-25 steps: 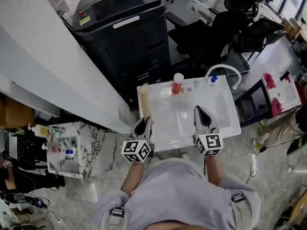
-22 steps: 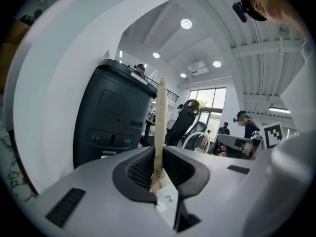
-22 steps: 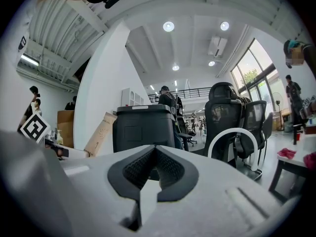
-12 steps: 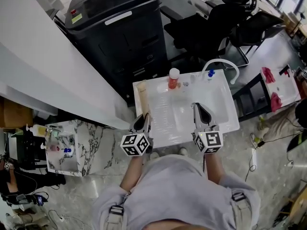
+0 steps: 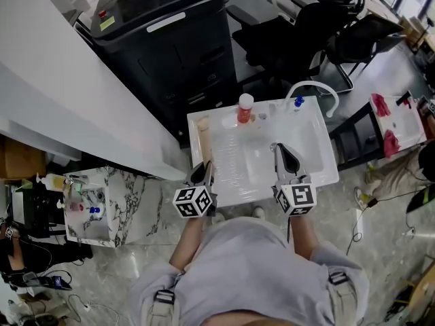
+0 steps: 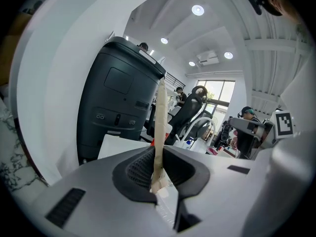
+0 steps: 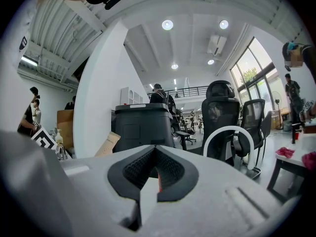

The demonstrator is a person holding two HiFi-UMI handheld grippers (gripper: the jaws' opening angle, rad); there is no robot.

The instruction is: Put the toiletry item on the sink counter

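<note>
A black machine (image 5: 170, 46) stands behind the white sink counter (image 5: 316, 161). At the counter's front left corner, the left gripper (image 5: 205, 166) pinches a long beige toiletry item (image 5: 203, 138) that runs along the left edge; I cannot tell whether it touches down. The right gripper (image 5: 279, 149), jaws pressed together, is over the front edge. A red bottle (image 5: 244, 111) stands at the back edge.

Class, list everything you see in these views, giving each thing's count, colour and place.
sink counter: one, white, centre
faucet: one, white, counter's back right
bottle: one, red with white cap, counter's back
tube: one, beige, at counter's left edge
printer: one, black, behind counter
office chairs: at least two, black, back right
marble stand: one, white veined, far left
left gripper: one, grey, shut on tube
right gripper: one, grey, shut, empty, above basin
</note>
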